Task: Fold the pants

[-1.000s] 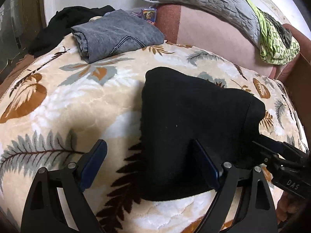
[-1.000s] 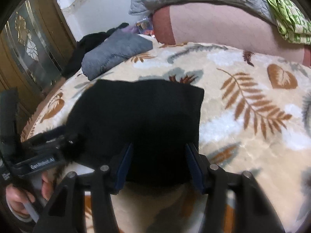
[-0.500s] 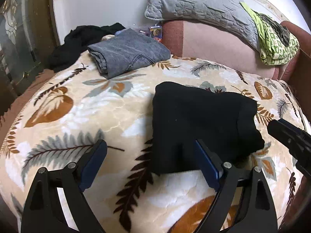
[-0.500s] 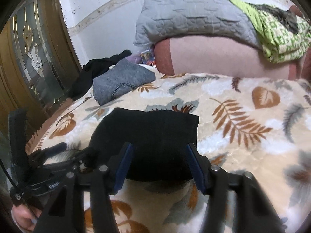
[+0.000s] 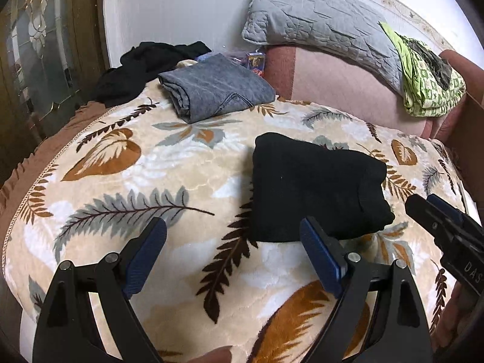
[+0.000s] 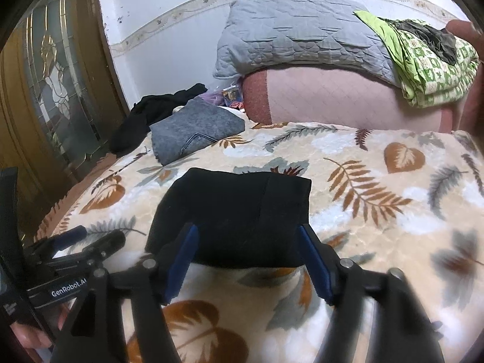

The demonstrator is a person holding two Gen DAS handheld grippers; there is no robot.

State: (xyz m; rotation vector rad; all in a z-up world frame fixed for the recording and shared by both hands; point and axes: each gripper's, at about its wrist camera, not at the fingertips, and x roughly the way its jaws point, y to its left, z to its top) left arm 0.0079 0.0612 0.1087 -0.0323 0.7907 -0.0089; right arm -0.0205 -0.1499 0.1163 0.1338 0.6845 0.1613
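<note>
The folded black pants [image 5: 314, 187] lie flat on the leaf-patterned blanket [image 5: 181, 169] that covers the bed, and I take them as my landmark. My left claw [image 5: 233, 254] hangs just short of their near edge, its jaws wide apart and holding nothing, one blue pad in front of the pants' near corner. My right claw [image 6: 248, 257] is also on the near side of the pants, its jaws opening with only air between them, the pads clear of the cloth. Beyond the pants, toward the wall, sits a folded grey pair of jeans [image 5: 211, 90], and behind that a loose heap of black clothing [image 5: 145, 66]. Farther back, a grey quilted pillow [image 5: 320, 21] rests on a pink cushion [image 5: 341, 81], with a green patterned cloth [image 5: 429, 90] bundled beside it. Nothing lies between either claw and the pants.
</note>
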